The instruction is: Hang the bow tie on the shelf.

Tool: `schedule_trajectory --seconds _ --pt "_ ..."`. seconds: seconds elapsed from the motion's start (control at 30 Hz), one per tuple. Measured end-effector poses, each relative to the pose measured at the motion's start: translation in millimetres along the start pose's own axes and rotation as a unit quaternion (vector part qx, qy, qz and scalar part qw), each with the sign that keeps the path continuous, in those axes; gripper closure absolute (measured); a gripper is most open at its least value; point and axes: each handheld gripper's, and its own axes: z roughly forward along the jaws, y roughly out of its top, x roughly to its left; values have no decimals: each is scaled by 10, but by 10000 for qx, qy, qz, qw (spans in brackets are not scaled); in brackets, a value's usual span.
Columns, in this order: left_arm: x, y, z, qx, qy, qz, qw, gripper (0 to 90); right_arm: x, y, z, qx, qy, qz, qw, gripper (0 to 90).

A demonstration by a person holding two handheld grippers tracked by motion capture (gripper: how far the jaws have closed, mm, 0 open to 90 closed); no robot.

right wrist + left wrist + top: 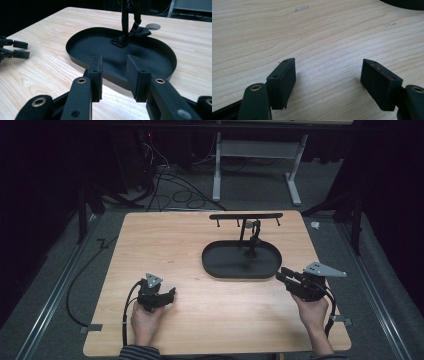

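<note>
A black oval tray (pixel 210 267) lies on the right half of the wooden table (pixel 165 240). From it rises a black stand (pixel 245 215) with a hooked crossbar. A dark strap-like item (pixel 140 31) hangs from the stand, its lower end on the tray (pixel 75 57) floor. My left gripper (pixel 173 292) rests near the front left, its jaws spread wide over bare wood (pixel 329 65). At the tray's near right rim my right gripper (pixel 280 274) points left. Its jaws stand partly apart with nothing between them (pixel 115 58).
A round hole (pixel 153 26) in the tabletop lies beyond the tray. Cables run across the floor (pixel 170 190) behind the table, near a white table frame (pixel 217 165). My left gripper (pixel 28 49) shows far off at the left of the right gripper view.
</note>
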Motion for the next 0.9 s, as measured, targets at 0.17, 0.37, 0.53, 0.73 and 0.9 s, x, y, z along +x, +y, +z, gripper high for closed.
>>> schedule_trajectory --seconds 0.17,0.37,0.53,0.73,0.9 --pt "0 0 0 0 0 2 10000 289 9 -41 46 49 22 24 10000 681" --pt "0 0 0 1 2 3 10000 289 27 -74 90 95 58 46 9999 681" --pt "-1 0 0 -3 1 0 10000 289 39 -94 112 131 79 46 9999 681" --pt "0 0 1 0 -2 2 10000 289 49 -125 156 170 100 51 9998 681" --pt "0 0 1 1 -2 2 10000 289 60 -149 187 215 121 45 9997 681"
